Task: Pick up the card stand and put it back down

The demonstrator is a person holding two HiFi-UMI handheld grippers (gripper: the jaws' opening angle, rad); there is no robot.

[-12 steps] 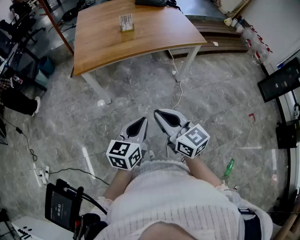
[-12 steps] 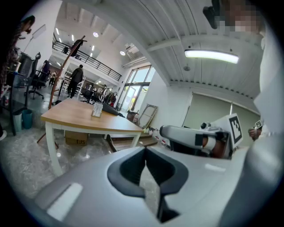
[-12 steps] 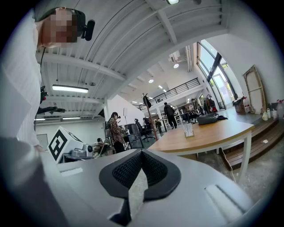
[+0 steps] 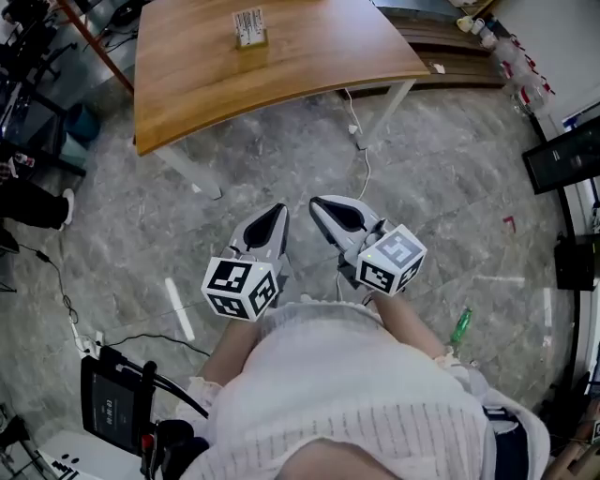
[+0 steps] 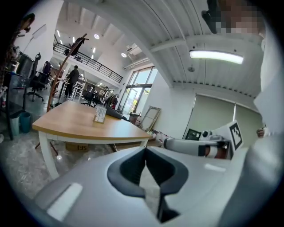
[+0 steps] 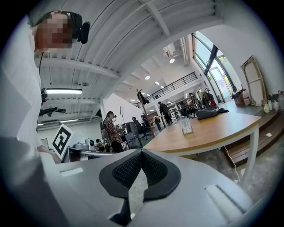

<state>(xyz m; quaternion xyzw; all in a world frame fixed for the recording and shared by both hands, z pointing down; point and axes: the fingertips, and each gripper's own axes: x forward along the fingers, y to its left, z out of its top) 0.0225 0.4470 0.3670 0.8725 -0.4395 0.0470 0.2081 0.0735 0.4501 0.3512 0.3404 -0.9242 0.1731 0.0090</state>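
Observation:
The card stand (image 4: 249,28), a small clear holder with a printed card on a wooden base, stands upright on the wooden table (image 4: 309,66) at the top of the head view. It also shows far off in the left gripper view as card stand (image 5: 100,114) and in the right gripper view as card stand (image 6: 186,125). My left gripper (image 4: 279,208) and right gripper (image 4: 315,202) are held side by side over the floor, well short of the table. Both are shut with nothing between the jaws.
The table's white legs (image 4: 384,117) stand on the grey marble floor. A cable (image 4: 361,178) trails from the table toward me. A dark bag (image 6: 208,113) lies on the table's far end. Chairs and desks (image 4: 28,66) crowd the left; a green bottle (image 4: 459,328) lies at right.
The view has shifted forward a little: the table and card stand sit higher in the head view. Both grippers keep their place side by side, still shut.

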